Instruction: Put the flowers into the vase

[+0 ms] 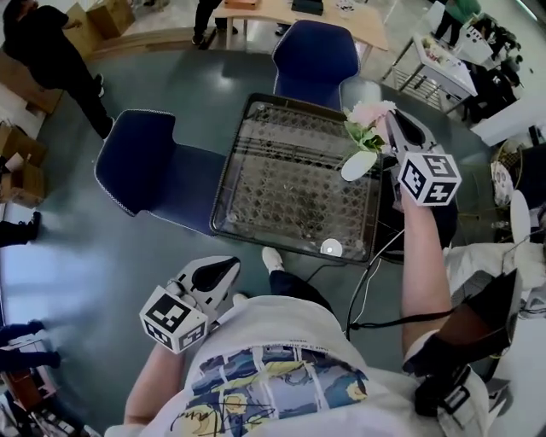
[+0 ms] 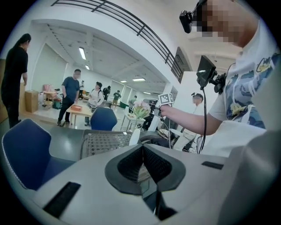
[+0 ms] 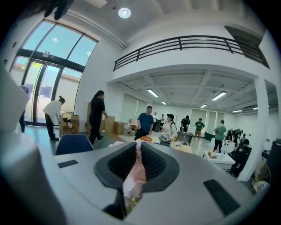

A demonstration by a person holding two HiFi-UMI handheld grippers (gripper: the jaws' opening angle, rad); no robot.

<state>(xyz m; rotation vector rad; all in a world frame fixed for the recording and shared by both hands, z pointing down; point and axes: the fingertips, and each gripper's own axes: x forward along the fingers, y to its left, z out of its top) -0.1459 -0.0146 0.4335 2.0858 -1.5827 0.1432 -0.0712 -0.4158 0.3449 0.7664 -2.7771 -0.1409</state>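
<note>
Looks like a big open lab-type hall: mezzanine railing (image 3: 189,41), cardboard boxes (image 1: 107,17), desks (image 1: 358,26), people (image 3: 97,116) standing around

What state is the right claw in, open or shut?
Shut: the right claw pinches the flowers, pink petals squeezed between its pads.

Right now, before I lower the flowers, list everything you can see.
flowers: one bunch, pink with green leaves, in the right tool, over the table's far right corner
vase: one, white, on the table's right side, close to the flowers
table: one, dark-framed mesh top, centre
disc: one, small, white, at the table's near edge
chairs: two, blue, one left of the table and one beyond it
bystanders: several, around the room
left tool: one, grey, shut and empty, by the person's lap
right tool: one, grey, shut on the flowers
</note>
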